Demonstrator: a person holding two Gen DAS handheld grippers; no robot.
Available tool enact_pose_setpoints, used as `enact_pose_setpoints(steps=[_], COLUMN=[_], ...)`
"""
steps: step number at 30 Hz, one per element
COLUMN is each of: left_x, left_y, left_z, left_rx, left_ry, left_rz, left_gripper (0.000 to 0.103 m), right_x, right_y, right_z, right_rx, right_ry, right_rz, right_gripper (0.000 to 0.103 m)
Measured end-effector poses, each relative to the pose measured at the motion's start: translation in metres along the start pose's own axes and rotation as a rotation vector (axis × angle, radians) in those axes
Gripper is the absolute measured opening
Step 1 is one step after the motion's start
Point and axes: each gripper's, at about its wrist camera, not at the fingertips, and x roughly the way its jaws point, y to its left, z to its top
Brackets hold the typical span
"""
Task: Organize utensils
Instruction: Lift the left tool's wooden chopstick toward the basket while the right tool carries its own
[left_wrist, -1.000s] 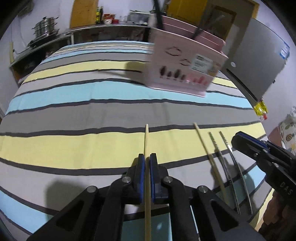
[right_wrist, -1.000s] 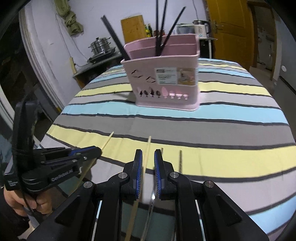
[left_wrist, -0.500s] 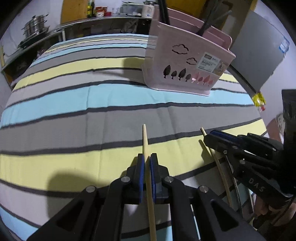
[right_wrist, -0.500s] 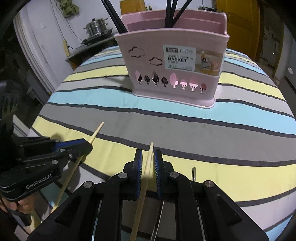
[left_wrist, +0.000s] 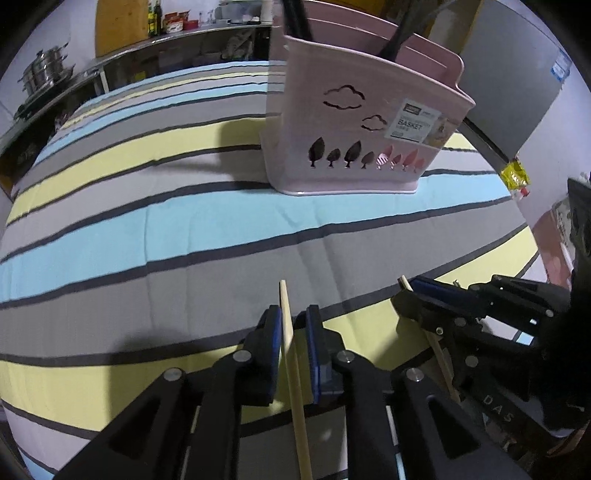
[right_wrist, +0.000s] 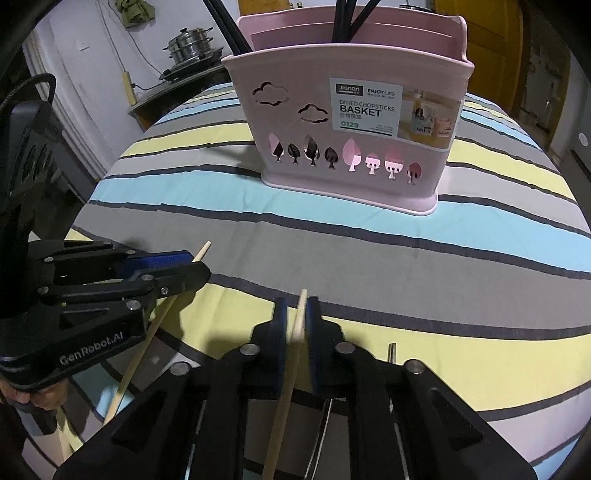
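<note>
A pink chopstick basket (left_wrist: 369, 122) (right_wrist: 351, 92) stands upright on the striped cloth and holds black chopsticks (right_wrist: 347, 18). My left gripper (left_wrist: 293, 314) (right_wrist: 192, 264) has a wooden chopstick (left_wrist: 291, 354) (right_wrist: 147, 343) between its jaws. The jaws are opening: the stick leans on the left pad, with a gap to the right pad. My right gripper (right_wrist: 297, 304) (left_wrist: 410, 291) is closing on a second wooden chopstick (right_wrist: 284, 398) (left_wrist: 441, 354), whose tip pokes out past the pads. Both grippers hover side by side in front of the basket.
A metal chopstick tip (right_wrist: 391, 350) shows on the cloth under my right gripper. The striped tablecloth (right_wrist: 480, 236) covers a round table that drops off at the left. Steel pots (right_wrist: 190, 42) sit on a counter behind, and a grey panel (left_wrist: 517, 74) stands at the right.
Both grippers have moved nearer the basket, which now looms larger. The right jaws have narrowed onto their chopstick. The left jaws have parted slightly from theirs.
</note>
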Motion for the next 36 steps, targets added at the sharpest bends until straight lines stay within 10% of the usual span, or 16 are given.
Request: enact_pose_setpoints(steps=[28,36], left_x=[-0.122,-0.070], left_y=[-0.002,0.000], left_z=[0.040,0.027], left_rx=[0.042,0.018], left_ry=[-0.268,-0.131], left_rz=[-0.039,-0.053], left_gripper=[0.004,0.006], right_x=[-0.121,-0.119], right_y=[0.015,0.012], right_z=[0.043,0.041], right_rx=[-0.010,0.002], right_ry=[-0.306,-0.310], right_rz=[0.065,0.062], right_gripper=[0.005,0.005])
